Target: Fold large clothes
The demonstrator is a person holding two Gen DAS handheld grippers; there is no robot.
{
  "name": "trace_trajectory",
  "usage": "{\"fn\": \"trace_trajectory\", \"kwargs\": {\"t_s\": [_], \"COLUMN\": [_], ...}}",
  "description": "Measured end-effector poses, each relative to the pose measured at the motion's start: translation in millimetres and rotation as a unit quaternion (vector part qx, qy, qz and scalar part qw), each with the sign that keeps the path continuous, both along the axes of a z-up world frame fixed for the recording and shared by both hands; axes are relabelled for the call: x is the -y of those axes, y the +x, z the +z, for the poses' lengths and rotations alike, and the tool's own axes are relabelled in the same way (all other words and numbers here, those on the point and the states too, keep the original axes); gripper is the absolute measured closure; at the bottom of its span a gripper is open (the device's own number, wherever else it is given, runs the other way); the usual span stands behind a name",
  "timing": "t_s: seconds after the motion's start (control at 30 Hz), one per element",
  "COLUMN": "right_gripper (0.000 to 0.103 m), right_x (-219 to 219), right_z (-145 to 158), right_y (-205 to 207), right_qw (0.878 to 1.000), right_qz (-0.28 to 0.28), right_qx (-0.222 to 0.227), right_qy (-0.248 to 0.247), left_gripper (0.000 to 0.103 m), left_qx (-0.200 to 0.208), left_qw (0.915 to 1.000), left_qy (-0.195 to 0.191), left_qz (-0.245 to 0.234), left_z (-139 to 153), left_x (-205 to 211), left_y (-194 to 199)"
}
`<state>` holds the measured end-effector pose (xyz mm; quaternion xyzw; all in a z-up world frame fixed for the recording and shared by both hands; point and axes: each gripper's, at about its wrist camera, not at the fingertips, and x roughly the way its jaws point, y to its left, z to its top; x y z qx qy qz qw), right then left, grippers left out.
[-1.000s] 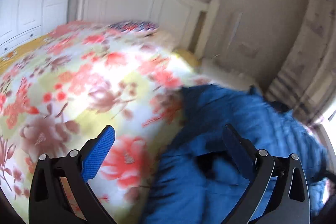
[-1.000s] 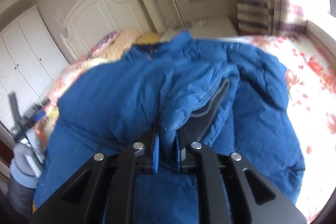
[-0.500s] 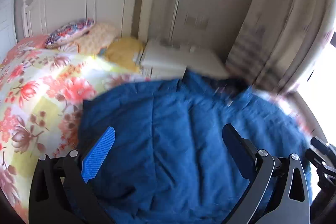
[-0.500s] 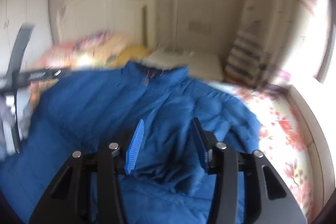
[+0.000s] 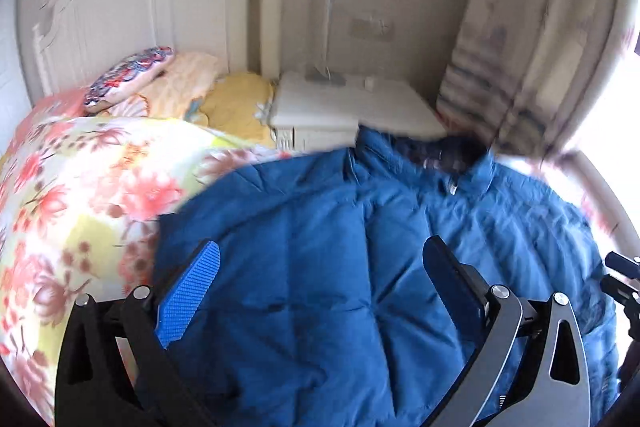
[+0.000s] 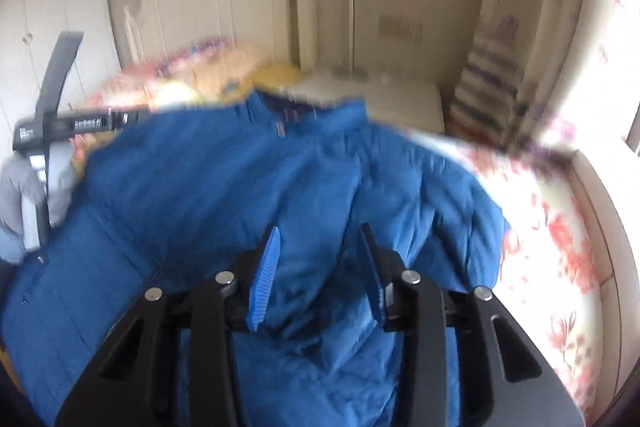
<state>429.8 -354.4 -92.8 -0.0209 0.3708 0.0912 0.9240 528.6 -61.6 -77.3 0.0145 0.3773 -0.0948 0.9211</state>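
I see the blue jacket (image 5: 340, 267) spread on the bed's floral quilt (image 5: 80, 187), collar toward the nightstand (image 5: 348, 103) and headboard (image 5: 132, 15). My left tool (image 5: 320, 267) hangs over it with its fingers wide apart, nothing between them. My right tool (image 6: 318, 247) is partly apart and its jaws are closing; jacket fabric lies below the gap, but the pads do not press on it. The right view is blurred.
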Motion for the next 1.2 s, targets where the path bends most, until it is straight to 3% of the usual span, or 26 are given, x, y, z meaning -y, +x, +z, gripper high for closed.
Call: {"fn": "trace_trajectory", "kwargs": {"t_s": [0.07,0.13,0.2,0.37,0.43,0.53,0.6,0.67,0.73,0.77,0.83,0.87,0.93,1.03,1.13,1.2], "right_gripper": [0.064,0.060,0.055,0.057,0.081,0.089,0.090,0.090,0.082,0.082,0.063,0.062,0.062,0.062,0.061,0.058], "right_x": [15,37,52,63,52,24,10,13,27,30,31,31,27,9,-3,-6], "right_z": [-6,-9,-15,-29,-24,8,23,8,-27,-27,-14,-5,24,45,34,9], "right_y": [-8,-19,-22,1,10,3,-2,16,35,33,27,22,10,21,59,82], "right_qw": [0.997,0.990,0.984,0.975,0.984,0.996,0.995,0.997,0.998,0.998,0.997,0.997,0.995,0.994,0.996,0.996], "right_qz": [-0.024,-0.060,-0.088,-0.071,-0.065,-0.037,-0.027,-0.041,-0.051,-0.056,-0.079,-0.083,-0.084,-0.061,-0.058,-0.067], "right_qx": [-0.016,-0.015,-0.024,-0.039,-0.034,0.043,0.099,0.059,-0.025,-0.021,-0.015,-0.002,0.059,0.088,0.055,0.016], "right_qy": [0.069,0.127,0.155,0.205,0.165,0.071,-0.007,-0.035,-0.008,0.003,0.005,0.011,0.007,-0.031,-0.049,-0.059], "left_gripper": [0.004,0.004,0.004,0.004,0.004,0.004,0.004,0.004,0.004,0.004,0.004,0.005,0.005,0.005,0.005,0.005], "left_qx": [-0.038,-0.019,-0.016,-0.015,-0.014,-0.013,-0.014,-0.013,-0.013,-0.012,-0.015,-0.017,-0.006,0.044,0.024,-0.009], "left_qw": [0.9989,0.9995,0.9994,0.9996,0.9997,0.9999,0.9999,0.9999,0.9999,0.9999,0.9999,0.9998,0.9992,0.9972,0.9989,0.9998], "left_qy": [0.029,0.026,0.031,0.023,0.019,0.005,0.004,0.007,0.007,0.006,0.005,0.005,-0.038,-0.060,-0.040,0.011], "left_qz": [0.000,-0.005,-0.004,-0.005,-0.004,-0.002,-0.002,-0.002,-0.004,-0.005,-0.006,-0.004,-0.013,-0.002,-0.007,0.011], "left_z": [-34,-43,-40,-41,-44,-44,-44,-44,-43,-43,-42,-37,-18,19,20,-6], "left_x": [5,4,5,6,5,-2,-3,-3,-4,-4,-5,-6,-13,-16,-7,-3], "left_y": [17,12,9,4,6,11,12,12,12,12,12,9,-1,-2,30,55]}}
